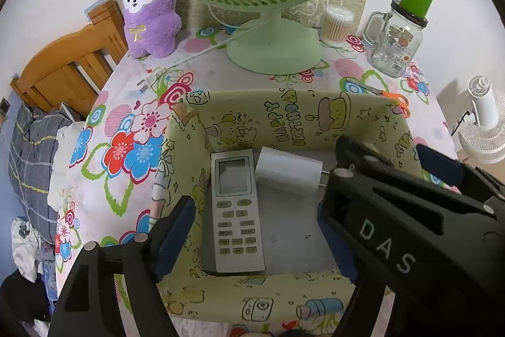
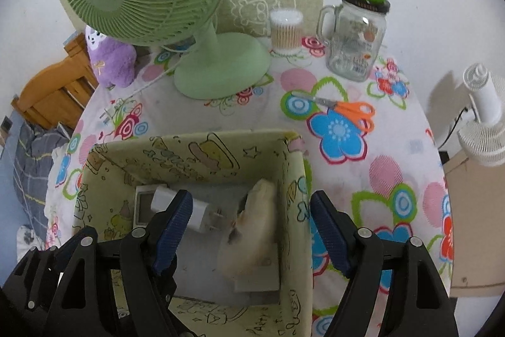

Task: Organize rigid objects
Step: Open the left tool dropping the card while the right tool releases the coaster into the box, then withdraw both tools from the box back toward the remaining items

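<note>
A yellow-green patterned box sits on the flowered tablecloth. Inside lie a white remote control and a white plug adapter. In the right wrist view the box also holds the adapter, the remote's screen end and a blurred cream-coloured object against its right wall. My left gripper is open above the box. My right gripper is open, straddling the box's right wall; its body shows in the left wrist view. Orange-handled scissors lie on the cloth beyond the box.
A green desk fan stands behind the box. A purple plush toy is at the back left. A cotton-swab tub and a glass mug jar with a green cup on top stand at the back right. A white fan is right of the table.
</note>
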Tool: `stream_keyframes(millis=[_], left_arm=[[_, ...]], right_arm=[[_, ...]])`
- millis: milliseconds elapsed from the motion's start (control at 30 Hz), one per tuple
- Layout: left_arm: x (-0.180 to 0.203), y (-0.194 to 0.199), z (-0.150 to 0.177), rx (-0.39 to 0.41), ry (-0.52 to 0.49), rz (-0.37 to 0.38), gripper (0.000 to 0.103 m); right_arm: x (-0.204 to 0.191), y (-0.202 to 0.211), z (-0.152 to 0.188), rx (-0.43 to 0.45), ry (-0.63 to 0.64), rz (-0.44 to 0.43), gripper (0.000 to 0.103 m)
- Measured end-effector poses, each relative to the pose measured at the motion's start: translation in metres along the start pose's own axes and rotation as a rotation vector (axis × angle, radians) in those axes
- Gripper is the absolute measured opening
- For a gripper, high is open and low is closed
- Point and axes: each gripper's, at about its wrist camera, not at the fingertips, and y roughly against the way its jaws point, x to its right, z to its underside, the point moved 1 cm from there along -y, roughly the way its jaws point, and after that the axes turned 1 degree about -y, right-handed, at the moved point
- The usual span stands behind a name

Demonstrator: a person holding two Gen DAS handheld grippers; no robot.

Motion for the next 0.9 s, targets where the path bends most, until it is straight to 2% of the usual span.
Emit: stream_keyframes(millis=[133, 333, 533, 900], left_arm=[[0.001, 0.007, 0.0, 0.016, -0.009, 0.008, 0.089], [-0.002, 0.02, 0.002, 0.049, -0.011, 0.0, 0.096], [-0.005, 0.033, 0.006, 0.071, -0.02, 0.006, 0.101], [-0.01, 0.056, 0.019, 0.109, -0.049, 0.016, 0.101]], right_arm=[[-0.002, 0.008, 0.003, 0.015, -0.006, -0.015, 0.092], [-0.007, 0.024, 0.006, 0.05, 0.02, 0.005, 0.097], [-0.014, 0.039, 0.015, 0.063, 0.039, 0.004, 0.098], [-0.021, 0.067, 0.028, 0.112, 0.034, 0.027, 0.099]])
